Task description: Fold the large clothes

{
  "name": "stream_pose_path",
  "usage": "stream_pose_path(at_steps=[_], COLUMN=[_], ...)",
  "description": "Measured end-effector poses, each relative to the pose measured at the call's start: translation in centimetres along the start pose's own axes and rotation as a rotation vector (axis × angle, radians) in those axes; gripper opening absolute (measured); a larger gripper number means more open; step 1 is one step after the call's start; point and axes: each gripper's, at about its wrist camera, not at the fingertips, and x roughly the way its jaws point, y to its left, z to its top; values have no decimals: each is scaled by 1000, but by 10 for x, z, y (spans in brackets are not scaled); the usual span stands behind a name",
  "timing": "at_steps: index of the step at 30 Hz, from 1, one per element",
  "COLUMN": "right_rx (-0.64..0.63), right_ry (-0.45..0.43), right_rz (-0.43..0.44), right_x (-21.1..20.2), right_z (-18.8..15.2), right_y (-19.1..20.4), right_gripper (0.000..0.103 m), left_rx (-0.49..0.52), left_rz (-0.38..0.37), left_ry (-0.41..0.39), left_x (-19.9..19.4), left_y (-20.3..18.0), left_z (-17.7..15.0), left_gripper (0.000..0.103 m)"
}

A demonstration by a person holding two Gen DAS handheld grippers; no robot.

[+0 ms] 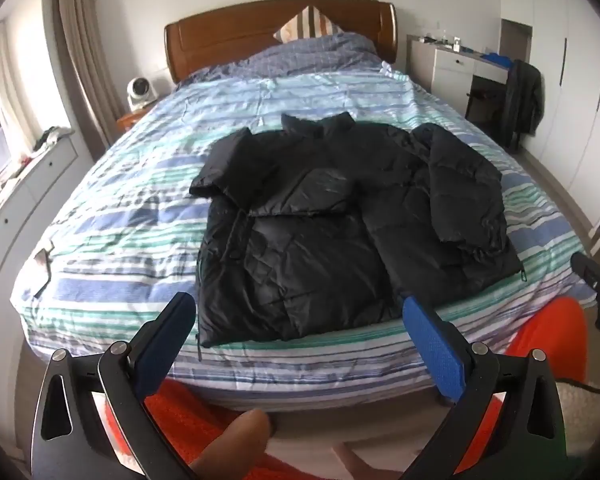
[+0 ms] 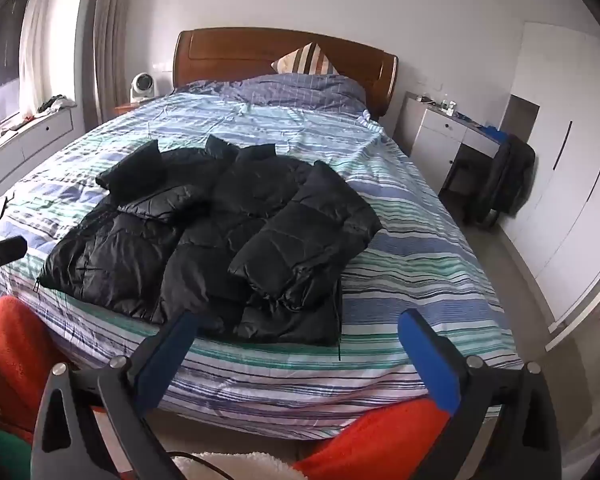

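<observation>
Spread flat near the foot of the bed (image 1: 100, 184), a black puffer jacket (image 1: 320, 216) is seen with its collar (image 1: 320, 122) pointed toward the wooden headboard (image 1: 236, 28) and its hem at the near edge, so its long axis runs head to foot. Both sleeves are folded inward over the body; their cuffs are hard to make out against the dark fabric, and the front closure cannot be told apart from the quilting. The left gripper (image 1: 298, 310) is held above the near edge with its jaws wide apart and nothing between them. The right gripper (image 2: 298, 326) is likewise held spread, empty, short of the hem. A striped pillow (image 1: 306, 24) is half hidden behind the blue quilt. A fingertip at the bottom of the left view is cut off and blurred.
</observation>
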Motion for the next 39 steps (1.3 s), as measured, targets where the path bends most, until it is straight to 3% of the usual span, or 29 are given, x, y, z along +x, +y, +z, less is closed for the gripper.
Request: stream_pose_path(at_steps=[6,18,26,39], right_rx=[-5,-50,-14,-6], right_ry=[-34,-52,21,35], right_rz=[-23,61,82,39], right_x=[-1,-2,9,20], right_z=[0,-2,-4,-4], right_y=[-2,3,2,5], right_gripper=[103,103,103,103], left_rx=[-5,-19,-9,2], left_rz=[24,0,17,5], left_ry=[8,-17,-38,-76], left_x=[7,6,4,6], left_y=[4,7,5,0], left_z=[-1,0,5,11], left_gripper=[103,103,103,103])
